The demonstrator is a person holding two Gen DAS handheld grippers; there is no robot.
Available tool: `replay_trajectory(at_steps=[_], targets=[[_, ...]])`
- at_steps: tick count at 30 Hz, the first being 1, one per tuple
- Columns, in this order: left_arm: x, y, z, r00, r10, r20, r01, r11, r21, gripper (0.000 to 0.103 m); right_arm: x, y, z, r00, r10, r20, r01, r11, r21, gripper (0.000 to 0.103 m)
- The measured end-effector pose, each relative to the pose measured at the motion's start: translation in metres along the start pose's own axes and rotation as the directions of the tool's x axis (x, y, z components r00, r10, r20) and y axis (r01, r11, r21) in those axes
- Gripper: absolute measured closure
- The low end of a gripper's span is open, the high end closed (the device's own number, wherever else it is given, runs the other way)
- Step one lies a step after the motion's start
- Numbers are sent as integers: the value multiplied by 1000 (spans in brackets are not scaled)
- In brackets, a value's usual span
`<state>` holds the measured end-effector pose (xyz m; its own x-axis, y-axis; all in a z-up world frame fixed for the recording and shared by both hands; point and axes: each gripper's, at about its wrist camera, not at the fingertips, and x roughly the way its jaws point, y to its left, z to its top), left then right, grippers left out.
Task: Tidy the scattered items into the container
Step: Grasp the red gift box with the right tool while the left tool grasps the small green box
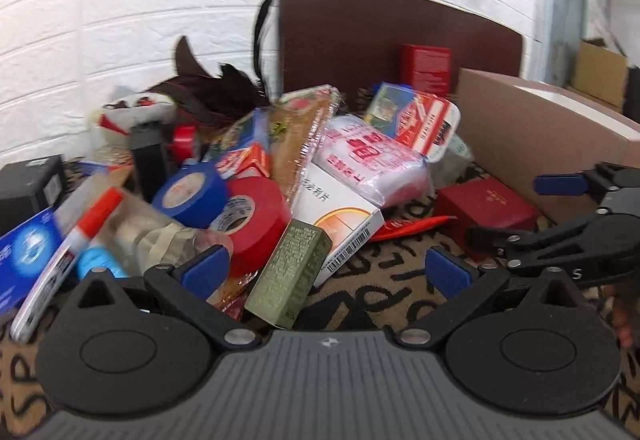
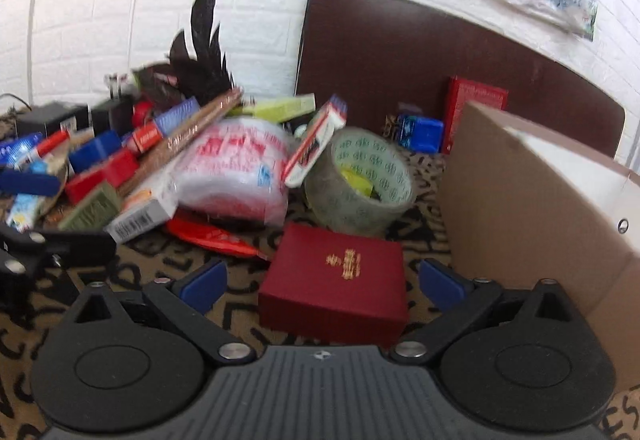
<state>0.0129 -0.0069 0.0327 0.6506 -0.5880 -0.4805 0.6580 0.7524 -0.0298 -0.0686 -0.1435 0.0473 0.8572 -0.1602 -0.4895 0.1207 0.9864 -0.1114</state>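
Note:
A heap of items lies on a patterned cloth. In the left wrist view my left gripper (image 1: pixel 325 272) is open, with an olive green box (image 1: pixel 290 274) between its fingers and a red tape roll (image 1: pixel 256 224) and blue tape roll (image 1: pixel 192 196) just beyond. In the right wrist view my right gripper (image 2: pixel 322 280) is open around a dark red gift box (image 2: pixel 336 284), not touching it. The cardboard container (image 2: pixel 532 200) stands at the right. The right gripper also shows open in the left wrist view (image 1: pixel 516 208), next to the dark red box (image 1: pixel 486 206).
A clear tape roll (image 2: pixel 360 180), a pink-printed plastic pack (image 2: pixel 236 172), a white medicine box (image 1: pixel 340 228), a red sachet (image 2: pixel 216 238) and black feathers (image 2: pixel 204 52) lie in the heap. A dark brown board (image 2: pixel 400 52) leans on the white brick wall.

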Motion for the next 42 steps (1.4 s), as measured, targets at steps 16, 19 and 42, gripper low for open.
replay_trajectory(at_steps=[16,19,42], targets=[[5,6,-4,987,-134,-91,138,989,43,0,9,-7,-3,999,44,-29,-43,998,38,0],[16,9,-2,984,-141,-112,144,989,17,0,10,-9,-3,998,44,-34,-43,998,38,0],[39,14,-9,989,-7,-150,1,999,-42,60,36,-12,7,993,66,-95,-71,996,-46,18]])
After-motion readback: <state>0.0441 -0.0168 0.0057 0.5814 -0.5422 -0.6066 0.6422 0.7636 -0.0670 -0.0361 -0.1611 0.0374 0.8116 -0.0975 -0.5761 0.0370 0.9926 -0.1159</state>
